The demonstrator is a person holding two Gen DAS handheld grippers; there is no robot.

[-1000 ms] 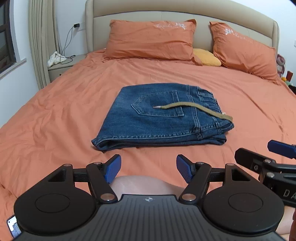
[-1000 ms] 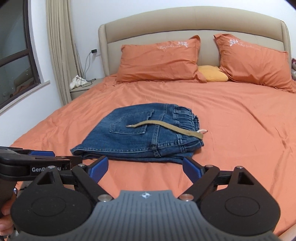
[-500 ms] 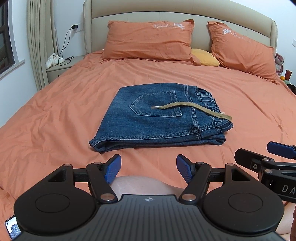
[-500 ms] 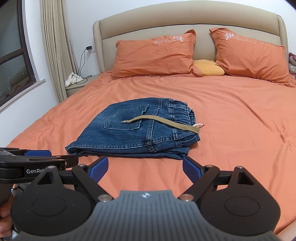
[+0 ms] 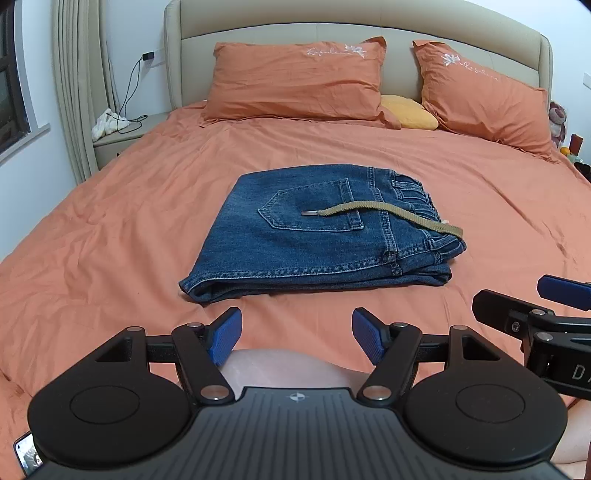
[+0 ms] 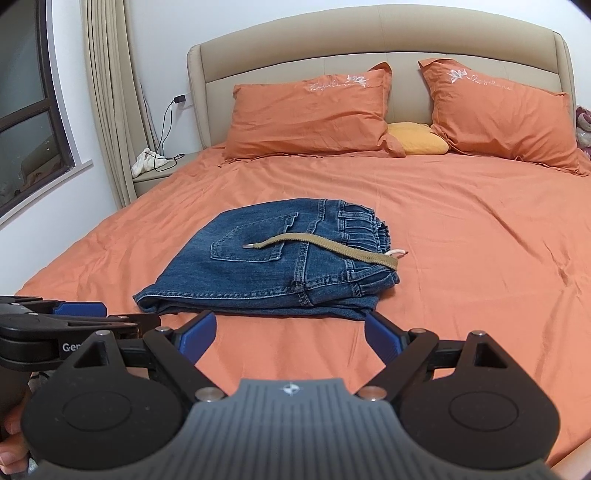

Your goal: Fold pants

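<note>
Blue denim pants [image 5: 317, 236] lie folded into a compact rectangle in the middle of the orange bed [image 5: 110, 229], back pocket up, with a tan drawstring [image 5: 388, 216] across the top. They also show in the right wrist view [image 6: 273, 262]. My left gripper [image 5: 297, 338] is open and empty, held near the bed's front edge, short of the pants. My right gripper [image 6: 290, 334] is open and empty, also in front of the pants. Each gripper shows at the edge of the other's view.
Two orange pillows [image 5: 295, 81] and a yellow cushion [image 5: 408, 112] lie at the padded headboard [image 5: 280, 22]. A nightstand [image 5: 118, 138] with a white cloth and charger cable stands at the left by the curtain. A phone [image 5: 26, 452] lies at the lower left.
Both grippers have drawn back slightly from the pants and stayed open. The folded pants have not moved.
</note>
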